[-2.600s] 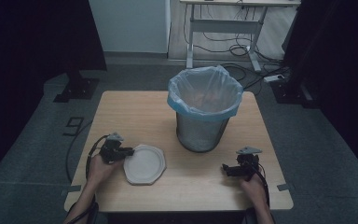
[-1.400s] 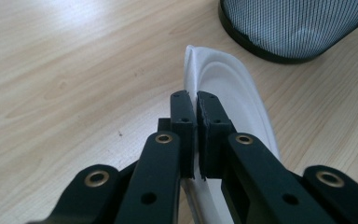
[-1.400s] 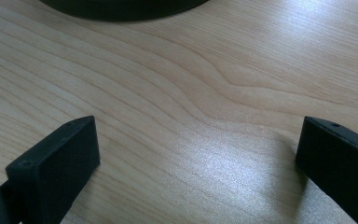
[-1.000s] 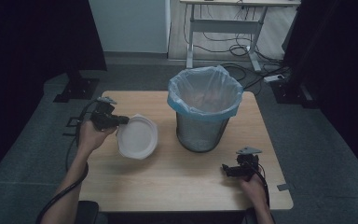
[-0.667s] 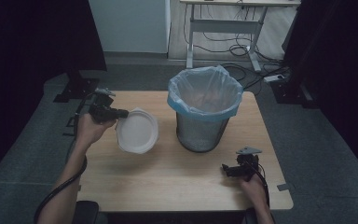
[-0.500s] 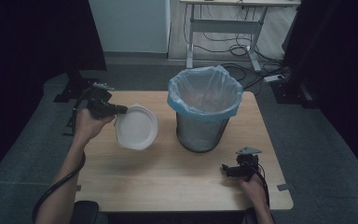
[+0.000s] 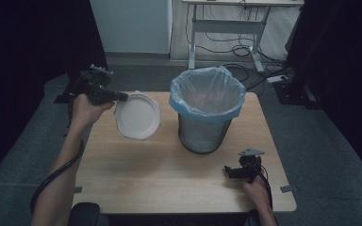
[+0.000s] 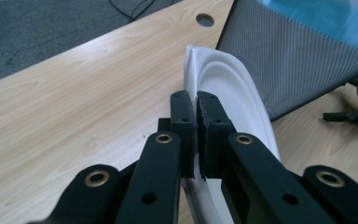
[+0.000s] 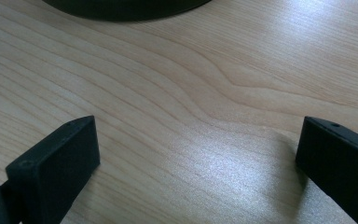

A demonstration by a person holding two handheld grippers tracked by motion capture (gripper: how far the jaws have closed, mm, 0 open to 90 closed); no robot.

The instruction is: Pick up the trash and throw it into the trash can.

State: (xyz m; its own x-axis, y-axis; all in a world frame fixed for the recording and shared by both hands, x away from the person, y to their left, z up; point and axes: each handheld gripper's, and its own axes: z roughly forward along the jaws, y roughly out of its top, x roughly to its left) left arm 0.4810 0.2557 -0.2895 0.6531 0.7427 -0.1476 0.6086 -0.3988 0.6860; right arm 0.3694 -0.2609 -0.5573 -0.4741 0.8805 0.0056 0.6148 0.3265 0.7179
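Plate (image 7: pixel 138 116) pinched at its rim by left gripper (image 7: pixel 120 97), off the table at nine o'clock of bin (image 7: pixel 206 107), not yet dropped in; right gripper (image 7: pixel 230 171) resting wide, holding nothing.

The left gripper (image 7: pixel 104 91) is black, with a small green light on its body and a grey three-cornered plate on top. Its two flat black jaws sit on arms with round brass-coloured rivets and small holes. A black cable trails from it. The right gripper (image 7: pixel 239 170) is black too, with the same grey plate. The forearms are bare
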